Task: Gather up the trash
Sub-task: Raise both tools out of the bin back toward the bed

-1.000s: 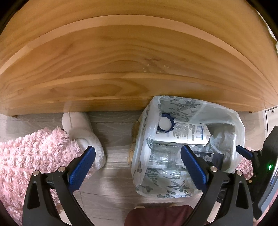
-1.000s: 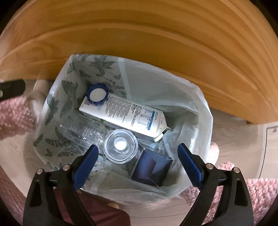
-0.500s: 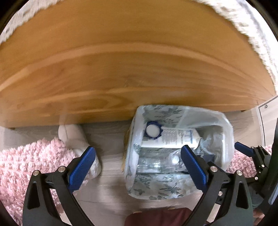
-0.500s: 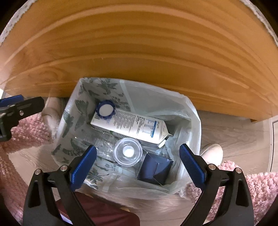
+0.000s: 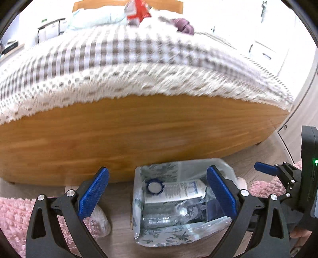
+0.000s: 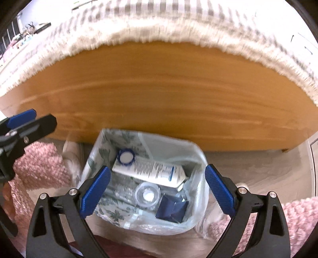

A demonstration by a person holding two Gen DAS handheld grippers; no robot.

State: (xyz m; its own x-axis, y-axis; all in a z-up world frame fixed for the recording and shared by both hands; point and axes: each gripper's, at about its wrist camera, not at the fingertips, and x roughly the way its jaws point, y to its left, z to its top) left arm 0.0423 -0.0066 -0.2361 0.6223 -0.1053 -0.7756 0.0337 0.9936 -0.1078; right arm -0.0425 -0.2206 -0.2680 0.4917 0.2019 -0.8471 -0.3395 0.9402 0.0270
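A bin lined with a leaf-print plastic bag [image 5: 165, 236] [image 6: 111, 214] stands on the floor against the wooden bed frame. Inside lie a white carton with a blue cap [image 5: 178, 191] [image 6: 153, 169], a clear plastic bottle [image 5: 159, 216] [image 6: 147, 195] and a dark blue box [image 6: 172, 206]. My left gripper [image 5: 157, 190] hangs open above the bin's left side, holding nothing. Open and empty, my right gripper [image 6: 157, 186] is over the bin's mouth. Each gripper shows at the edge of the other's view: the right gripper [image 5: 278, 172] and the left gripper [image 6: 21, 123].
The wooden bed side [image 5: 139, 135] rises behind the bin, with a checked, fringed blanket [image 5: 127, 57] on top. A red item [image 5: 137, 10] and a purple bundle [image 5: 184, 25] lie far back on the bed. Pink fluffy fabric [image 5: 12, 218] and a white slipper [image 5: 99, 220] flank the bin.
Both grippers have lifted and tilted up from the bin. The bin now sits lower and smaller in view, and the blanket has come into sight. Both stay open.
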